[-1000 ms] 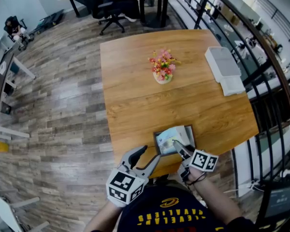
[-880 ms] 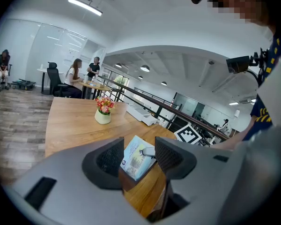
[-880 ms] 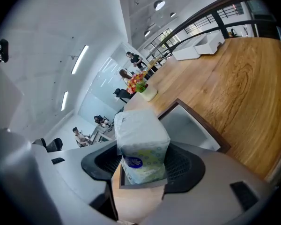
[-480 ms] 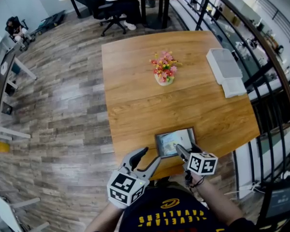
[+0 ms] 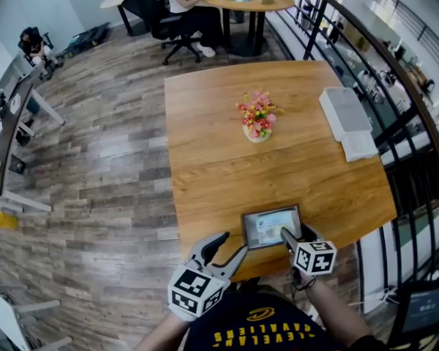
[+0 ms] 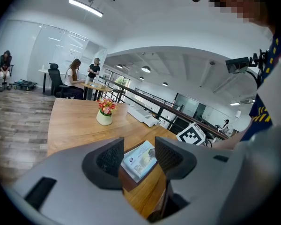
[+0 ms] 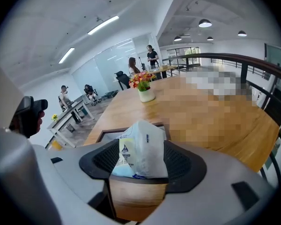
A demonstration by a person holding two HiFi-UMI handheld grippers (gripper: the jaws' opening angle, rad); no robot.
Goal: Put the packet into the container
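Packet [image 7: 141, 146]: a white and pale-blue pouch lying in the container [image 5: 244, 231], which is shallow and dark-rimmed. It sits at lower centre of the head view, close to the near edge of the wooden table [image 5: 227, 145]. The packet's near end is between the jaws of the right gripper [image 5: 293, 236], at the container's lower right. Those jaws stand wide and have just been opening. The pouch fills the gap and brushes both pads, but it reads as loose contact, not a clamp (my call, the film looks unsqueezed).

Left gripper [image 5: 228, 246]: lower left of the container, just beside it and not touching. Its jaws are apart with nothing between them; container and packet show only beyond the gap.

Step in hand, as I judge it: let go and get out.
- Make sure both pads are clear of the film before moving, so the pouch does not cling and ride along.
- Back out along the gripper's own line, toward the bottom of the frame and slightly up. A sideways sweep could drag the pouch over the low rim.
- Check that the near end drops inside the right wall; the jaws hide that spot, so I cannot tell.
- If the container slides, the left gripper is placed to steady its left wall.

The flower pot [image 5: 257, 123] at frame centre and the white boxes [image 5: 345, 112] at upper right are well apart and no concern.
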